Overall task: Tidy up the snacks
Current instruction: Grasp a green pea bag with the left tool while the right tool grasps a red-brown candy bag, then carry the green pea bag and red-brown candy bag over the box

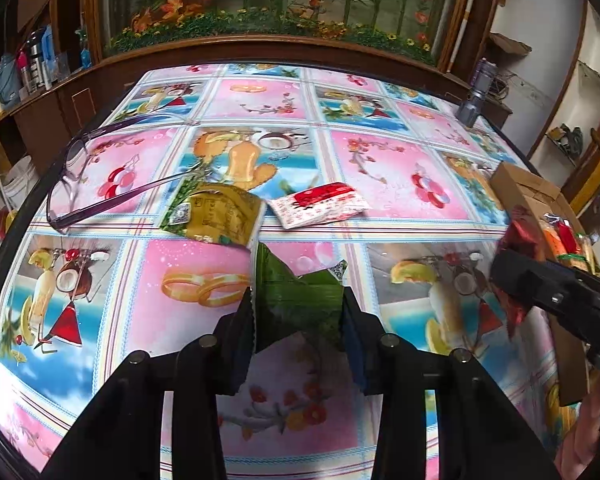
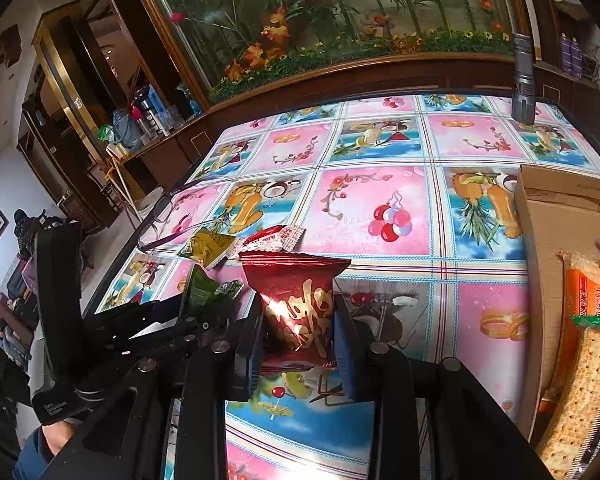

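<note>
Your left gripper is clamped on the green snack packet just above the tablecloth. Your right gripper pinches a dark red foil packet; its gold lettering is too crumpled to read. Crackers sit in the cardboard box on the right.

Glasses lie at the tabletop's left edge; a grey flashlight stands upright at the far right corner.
</note>
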Available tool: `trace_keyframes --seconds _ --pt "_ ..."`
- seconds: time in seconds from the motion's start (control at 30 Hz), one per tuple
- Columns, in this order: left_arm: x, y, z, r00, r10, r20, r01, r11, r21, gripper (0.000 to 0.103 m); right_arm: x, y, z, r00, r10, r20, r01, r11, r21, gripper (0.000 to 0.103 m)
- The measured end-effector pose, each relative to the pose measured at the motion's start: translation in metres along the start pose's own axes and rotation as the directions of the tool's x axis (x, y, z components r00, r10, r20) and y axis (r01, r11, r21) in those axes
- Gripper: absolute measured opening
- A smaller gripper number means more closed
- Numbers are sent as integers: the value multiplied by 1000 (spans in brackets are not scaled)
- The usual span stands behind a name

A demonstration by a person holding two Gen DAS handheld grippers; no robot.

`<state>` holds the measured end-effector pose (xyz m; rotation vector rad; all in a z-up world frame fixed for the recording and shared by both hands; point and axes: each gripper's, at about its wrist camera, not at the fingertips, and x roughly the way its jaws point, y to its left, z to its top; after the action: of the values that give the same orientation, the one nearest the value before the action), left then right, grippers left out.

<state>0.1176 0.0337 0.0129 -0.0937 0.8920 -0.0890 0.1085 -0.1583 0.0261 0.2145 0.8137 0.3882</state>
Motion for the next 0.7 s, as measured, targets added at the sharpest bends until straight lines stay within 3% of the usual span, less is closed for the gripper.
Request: trace_keyframes --seconds 0.23,0.7 --pt "-21 -13 1 996 7 88 -11 999 48 38 -2 -3 1 1000 -12 5 12 1000 13 34" --pt "-33 -17 2 992 -9 129 2 999 55 38 -2 -7 0 999 -46 15 45 999 19 34"
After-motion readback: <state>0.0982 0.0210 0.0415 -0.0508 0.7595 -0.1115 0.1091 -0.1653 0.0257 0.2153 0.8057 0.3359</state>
